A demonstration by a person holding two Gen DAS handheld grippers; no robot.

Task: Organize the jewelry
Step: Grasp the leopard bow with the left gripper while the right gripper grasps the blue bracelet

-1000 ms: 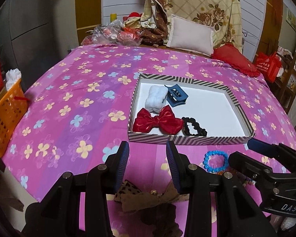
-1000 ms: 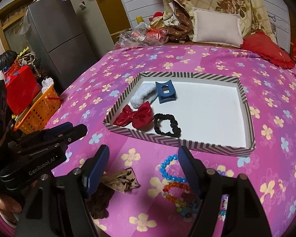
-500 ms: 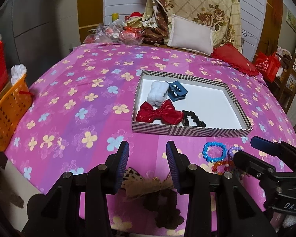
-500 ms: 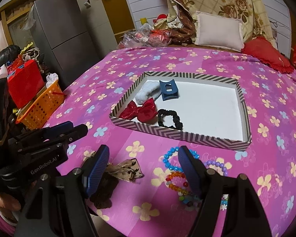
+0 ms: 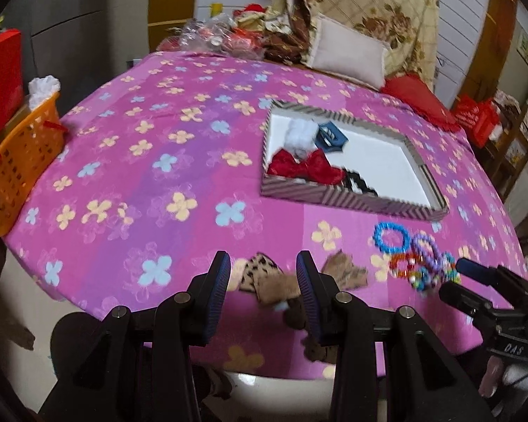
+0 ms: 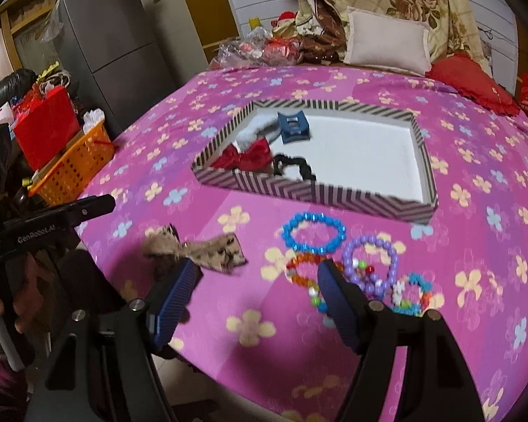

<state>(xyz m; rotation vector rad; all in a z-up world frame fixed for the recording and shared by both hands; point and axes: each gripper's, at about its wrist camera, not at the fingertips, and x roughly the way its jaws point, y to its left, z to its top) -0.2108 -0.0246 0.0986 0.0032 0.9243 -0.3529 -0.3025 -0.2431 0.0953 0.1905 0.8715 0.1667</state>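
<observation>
A striped box [image 5: 348,201] [image 6: 299,188] lies on the pink flowered bed. It holds a red bow [image 5: 304,167] [image 6: 244,156], a white fluffy piece [image 5: 301,133], a blue claw clip [image 5: 331,137] [image 6: 293,125] and a black scrunchie [image 6: 294,167]. In front of the box lie a blue bead bracelet [image 5: 390,237] [image 6: 313,232], a purple one [image 6: 369,260], two multicoloured ones [image 6: 301,274] and a leopard-print bow [image 5: 264,276] [image 6: 211,251]. My left gripper [image 5: 262,285] is open over the leopard bow. My right gripper [image 6: 258,290] is open, near the bracelets.
An orange basket [image 5: 14,165] [image 6: 74,167] stands off the bed's left edge, by a red bag [image 6: 47,123] and a grey fridge [image 6: 112,45]. Pillows [image 6: 387,40] and clutter lie at the head of the bed. The near bed edge is just below both grippers.
Both grippers have pulled back toward the near edge of the bed, so the box looks farther off. The leopard bow and bracelets now show fully. Both stay open.
</observation>
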